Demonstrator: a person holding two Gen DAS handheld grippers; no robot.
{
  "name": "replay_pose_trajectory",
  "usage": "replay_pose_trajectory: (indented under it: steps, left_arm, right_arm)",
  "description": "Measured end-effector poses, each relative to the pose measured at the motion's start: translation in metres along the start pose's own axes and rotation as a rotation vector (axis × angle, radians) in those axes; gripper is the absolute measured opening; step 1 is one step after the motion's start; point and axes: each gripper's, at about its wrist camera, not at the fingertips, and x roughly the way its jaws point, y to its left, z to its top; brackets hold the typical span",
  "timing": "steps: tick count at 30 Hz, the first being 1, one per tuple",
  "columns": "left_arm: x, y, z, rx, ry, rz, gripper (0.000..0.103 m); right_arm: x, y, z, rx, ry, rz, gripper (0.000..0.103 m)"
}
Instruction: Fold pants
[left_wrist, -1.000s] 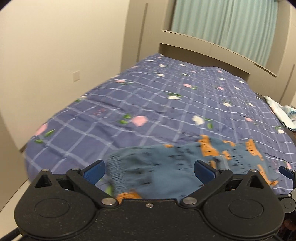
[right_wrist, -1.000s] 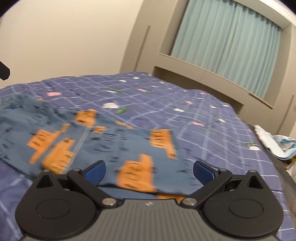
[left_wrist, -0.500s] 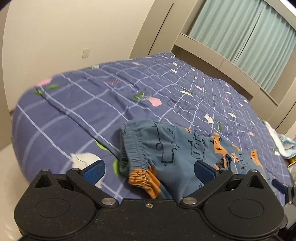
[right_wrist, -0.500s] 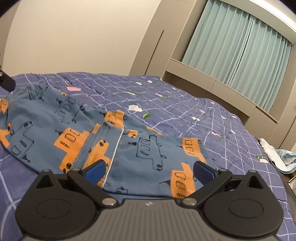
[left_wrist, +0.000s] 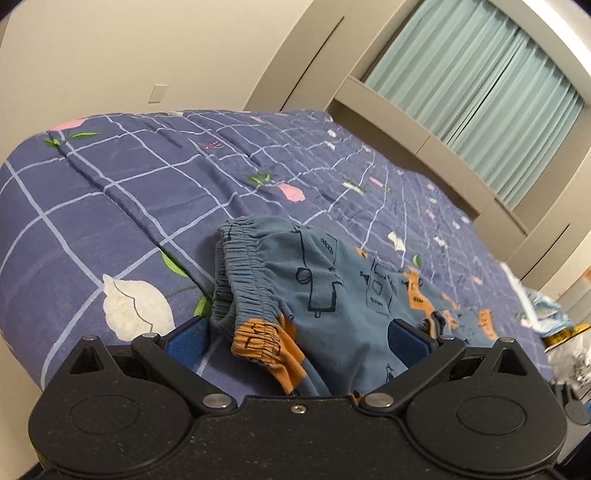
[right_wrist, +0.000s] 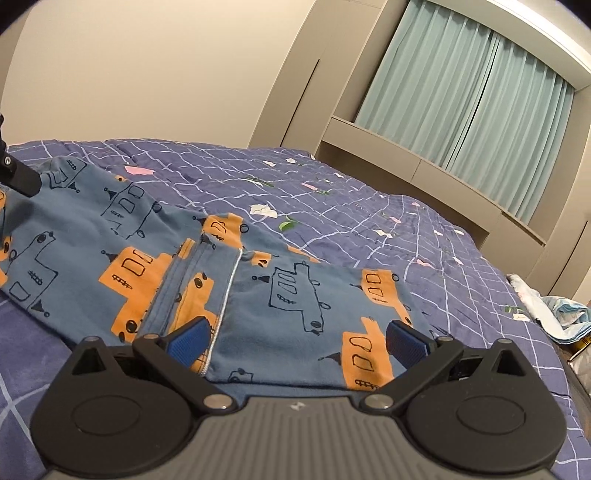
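Small blue pants (left_wrist: 325, 291) printed with orange and outlined cars lie on the bed. Their elastic waistband (left_wrist: 243, 266) is bunched at the near left in the left wrist view. My left gripper (left_wrist: 295, 339) is open, its blue pads on either side of the waistband end, low over the cloth. In the right wrist view the pants (right_wrist: 155, 258) lie flat with a leg seam showing. My right gripper (right_wrist: 295, 339) is open just above the leg end. The other gripper's black part (right_wrist: 18, 177) shows at the far left.
The bed has a purple checked cover (left_wrist: 155, 177) with flower prints, its left edge close to the left gripper. A crumpled light cloth (right_wrist: 557, 314) lies at the right bedside. A beige headboard (right_wrist: 424, 173) and teal curtains (right_wrist: 461, 92) are behind.
Both grippers have come lower and closer to the pants. The left view has swung so that the waistband now sits between its fingers. The pants have settled flat and both grippers stay open.
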Motion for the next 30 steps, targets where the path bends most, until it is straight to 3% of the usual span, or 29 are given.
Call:
replay_pose_trajectory:
  steps: [2,4,6,9,14,18,21,23,25,30]
  left_arm:
    - [-0.003,0.007,0.000,-0.058,-0.027,-0.022,0.099]
    - [-0.008,0.014,-0.002,-0.136,-0.069,-0.003,0.083]
    - [-0.012,0.022,-0.006,-0.225,-0.111,0.016,0.072]
    - [-0.015,0.028,-0.009,-0.268,-0.123,0.033,0.056]
    - [-0.013,0.028,-0.009,-0.291,-0.091,0.004,0.057]
    - [-0.007,0.028,-0.007,-0.310,-0.071,-0.011,0.072]
    - [-0.001,0.028,-0.005,-0.322,-0.070,-0.004,0.073]
    - [0.000,0.028,-0.006,-0.331,-0.080,0.015,0.066]
    - [-0.001,0.030,-0.008,-0.342,-0.088,0.054,0.051]
    - [-0.003,0.036,-0.005,-0.369,-0.087,0.076,0.031]
  right_arm:
    - [0.000,0.001,0.000,-0.009,-0.005,-0.007,0.103]
    - [-0.001,0.002,-0.001,-0.015,-0.008,-0.012,0.103]
    - [-0.001,0.002,-0.001,-0.016,-0.010,-0.013,0.103]
    - [-0.001,0.002,-0.001,-0.017,-0.011,-0.013,0.103]
    - [-0.001,0.003,-0.001,-0.025,-0.016,-0.021,0.103]
    - [-0.002,0.005,-0.002,-0.032,-0.020,-0.026,0.103]
    - [-0.002,0.005,-0.002,-0.036,-0.023,-0.029,0.103]
    - [-0.002,0.005,-0.002,-0.037,-0.024,-0.030,0.103]
    - [-0.002,0.005,-0.002,-0.036,-0.024,-0.029,0.103]
    - [-0.002,0.005,-0.003,-0.039,-0.027,-0.031,0.103]
